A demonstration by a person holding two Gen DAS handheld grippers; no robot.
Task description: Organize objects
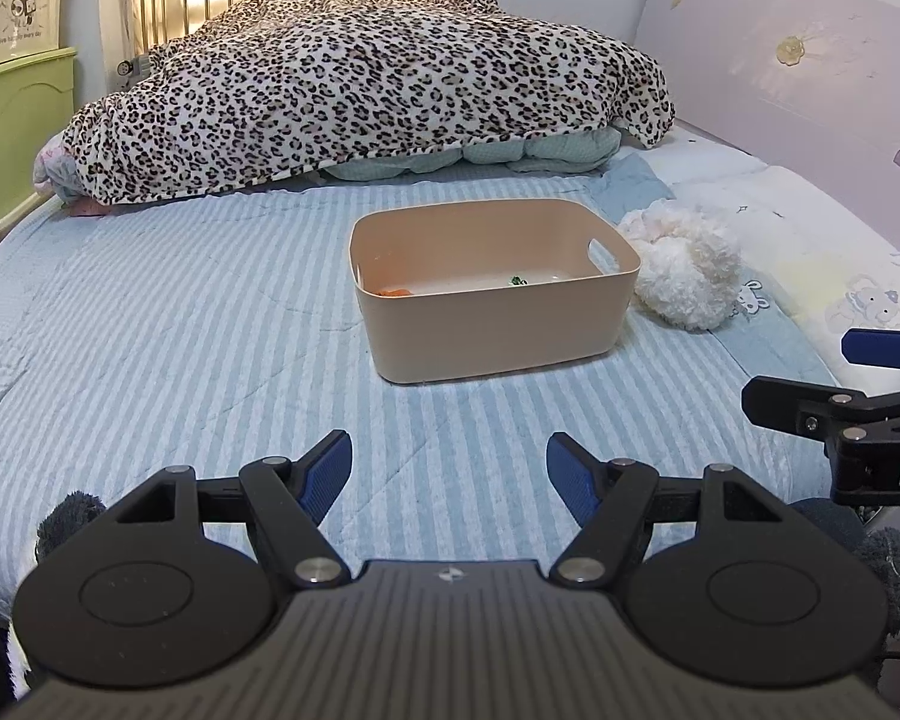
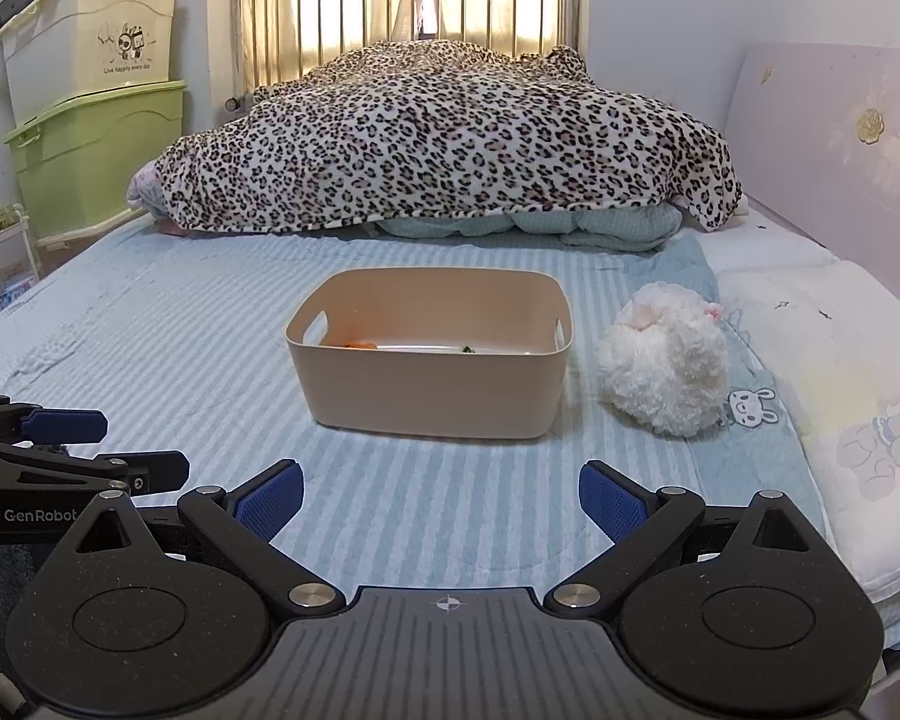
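A tan plastic bin (image 1: 498, 324) with cut-out handles sits on the blue striped bed cover (image 1: 180, 330), and a fluffy white stuffed toy (image 2: 666, 366) lies just beside it. The left gripper (image 1: 449, 474) and right gripper (image 2: 441, 501) both hang near the bed's edge, spread wide and holding nothing.

Home bedroom: bed (image 2: 210, 324), leopard blanket (image 2: 450, 138).
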